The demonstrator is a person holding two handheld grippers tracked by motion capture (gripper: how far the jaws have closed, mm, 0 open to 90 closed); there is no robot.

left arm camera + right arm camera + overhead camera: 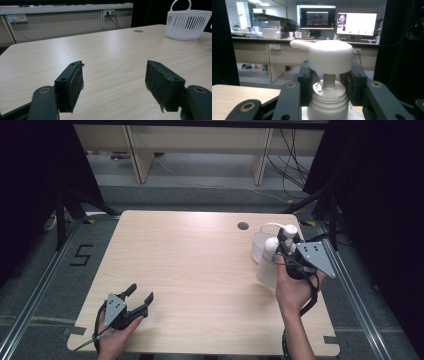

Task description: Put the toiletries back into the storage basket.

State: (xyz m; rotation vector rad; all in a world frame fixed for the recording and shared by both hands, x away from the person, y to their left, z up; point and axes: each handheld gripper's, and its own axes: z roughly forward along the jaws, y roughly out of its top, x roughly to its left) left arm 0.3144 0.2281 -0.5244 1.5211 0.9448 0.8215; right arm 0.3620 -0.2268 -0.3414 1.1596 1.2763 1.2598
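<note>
Pump bottle point(328, 100) upright, long axis vertical, just in front of basket point(259, 246). R gripper point(329, 86) jaws clamp its neck below pump head. L gripper point(136, 302) well apart, jaws open, empty.

Probably a lab or office: lit monitors point(337, 18) on a bench, black curtains point(30, 185)

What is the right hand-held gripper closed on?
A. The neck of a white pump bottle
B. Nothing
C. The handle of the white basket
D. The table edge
A: in the right gripper view, the right hand-held gripper clamps the pump bottle at its neck, under the pump head.
</note>
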